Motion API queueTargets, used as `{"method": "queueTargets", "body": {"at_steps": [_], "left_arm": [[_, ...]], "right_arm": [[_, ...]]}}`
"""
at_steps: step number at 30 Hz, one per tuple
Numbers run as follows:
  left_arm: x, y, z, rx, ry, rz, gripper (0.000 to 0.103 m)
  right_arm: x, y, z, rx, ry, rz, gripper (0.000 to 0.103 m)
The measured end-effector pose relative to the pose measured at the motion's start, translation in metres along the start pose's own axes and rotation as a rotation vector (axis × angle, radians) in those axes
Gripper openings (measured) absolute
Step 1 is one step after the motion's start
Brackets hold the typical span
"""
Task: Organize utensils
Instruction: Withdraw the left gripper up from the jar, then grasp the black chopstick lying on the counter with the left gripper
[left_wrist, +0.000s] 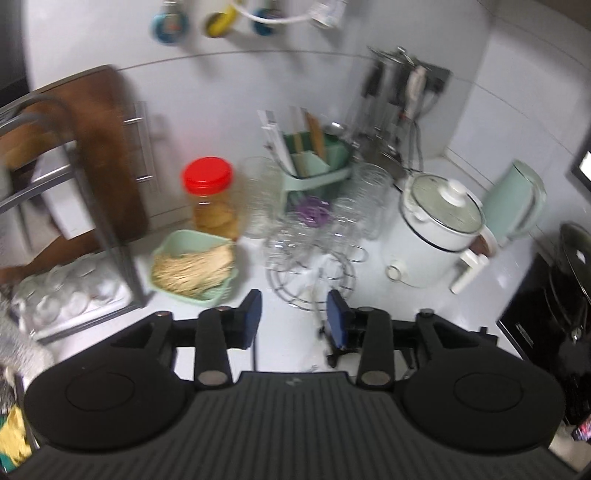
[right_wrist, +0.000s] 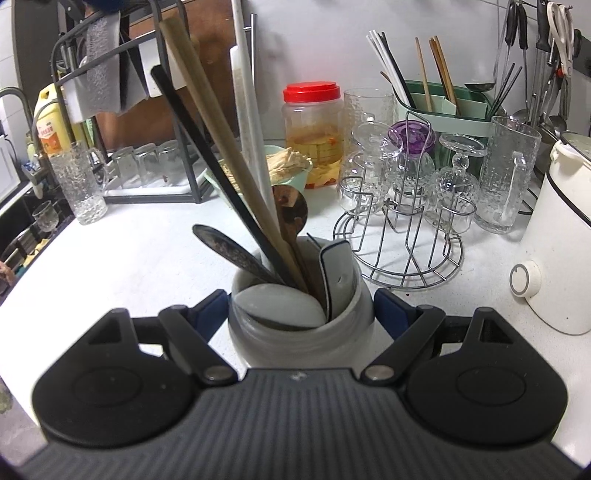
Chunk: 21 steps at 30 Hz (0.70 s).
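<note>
In the right wrist view a white jar (right_wrist: 299, 332) stands on the white counter, between the blue pads of my right gripper (right_wrist: 301, 314), which is shut on it. The jar holds chopsticks (right_wrist: 221, 147), several spoons (right_wrist: 229, 247) and a wooden spoon (right_wrist: 291, 210). A green utensil caddy (right_wrist: 443, 99) with chopsticks stands at the back; it also shows in the left wrist view (left_wrist: 317, 162). My left gripper (left_wrist: 295, 317) hangs open and empty above the counter, in front of a wire glass rack (left_wrist: 314, 266).
A red-lidded jar (right_wrist: 312, 125), a green basket of toothpicks (left_wrist: 195, 269), glass cups on the wire rack (right_wrist: 402, 243), a tall glass mug (right_wrist: 506, 173), a white cooker (right_wrist: 561, 236), a mint kettle (left_wrist: 513, 203) and a dish rack (right_wrist: 147, 173) crowd the counter.
</note>
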<state>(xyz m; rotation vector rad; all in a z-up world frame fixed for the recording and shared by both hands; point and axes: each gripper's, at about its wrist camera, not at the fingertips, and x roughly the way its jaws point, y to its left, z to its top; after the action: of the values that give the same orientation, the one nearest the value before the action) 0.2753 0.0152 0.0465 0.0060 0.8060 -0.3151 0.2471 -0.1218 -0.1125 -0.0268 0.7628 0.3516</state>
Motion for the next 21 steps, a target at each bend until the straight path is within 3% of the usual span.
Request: {"method": "queueTargets", "body": {"at_steps": [3,9,12,21], "left_arm": [[-0.010,0.017,-0.015,-0.043,-0.028,0.040,0.059],[0.004,0.050,-0.054,-0.137,0.017,0.061,0.059],[0.022,0.060,-0.077,-0.139,0.042,0.099,0.059],[0.107,0.089,-0.137,-0.229,0.177,0.076,0.057]], "right_arm": [[0.000,0.002,0.000,0.011,-0.001,-0.013,0.088],[0.000,0.005,0.000,0.034,-0.001,-0.041,0.088],[0.001,0.007,0.000,0.045,-0.002,-0.055,0.088],[0.003,0.012,0.002,0.077,0.010,-0.088,0.088]]}}
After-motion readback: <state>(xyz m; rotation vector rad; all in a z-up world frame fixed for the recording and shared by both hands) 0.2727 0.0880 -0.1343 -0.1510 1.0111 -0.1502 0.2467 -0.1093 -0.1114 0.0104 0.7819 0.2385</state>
